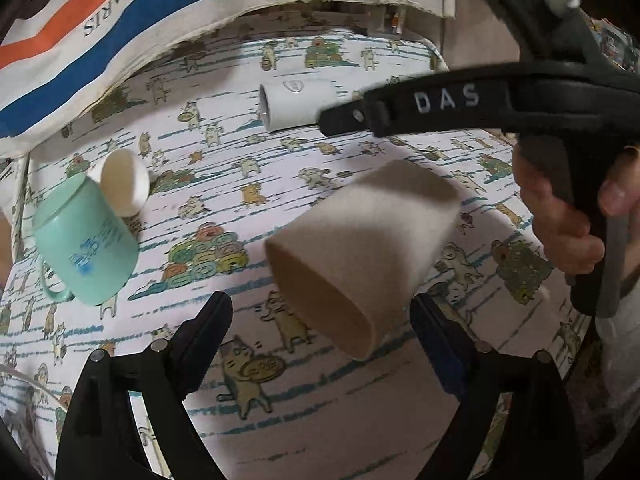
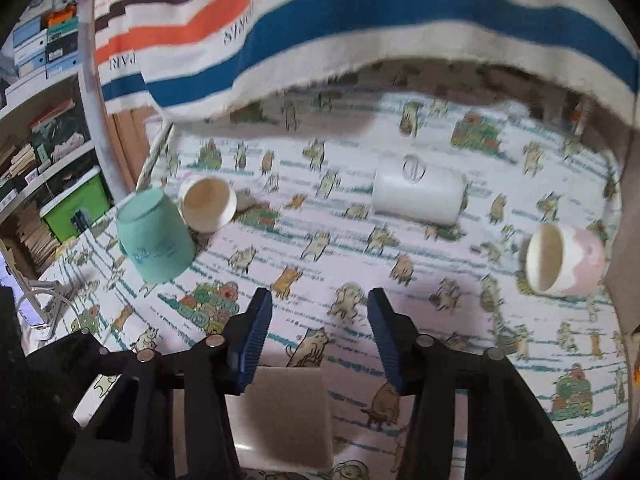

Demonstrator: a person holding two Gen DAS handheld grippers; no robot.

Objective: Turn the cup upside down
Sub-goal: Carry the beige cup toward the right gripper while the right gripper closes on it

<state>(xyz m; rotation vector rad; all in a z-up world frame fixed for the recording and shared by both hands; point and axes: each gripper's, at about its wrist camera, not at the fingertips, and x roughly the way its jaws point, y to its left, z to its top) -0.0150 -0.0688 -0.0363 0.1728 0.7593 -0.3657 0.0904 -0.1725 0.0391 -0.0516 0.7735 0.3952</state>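
A beige cup (image 1: 362, 252) stands upside down on the cat-print tablecloth (image 1: 248, 152), mouth down, just ahead of my left gripper (image 1: 322, 318), which is open with the cup's lower edge between its fingers, not clamped. In the right wrist view the beige cup (image 2: 286, 416) sits low, under my right gripper (image 2: 320, 314), which is open and empty above the cloth. My right gripper also shows in the left wrist view (image 1: 340, 118), held by a hand at upper right.
A mint mug (image 1: 86, 240) stands upside down at left, with a small white cup (image 1: 124, 188) on its side behind it. A white mug (image 1: 298, 106) lies on its side further back. A pink-and-white cup (image 2: 564, 260) lies on its side at right. A striped cloth (image 2: 360, 32) hangs behind.
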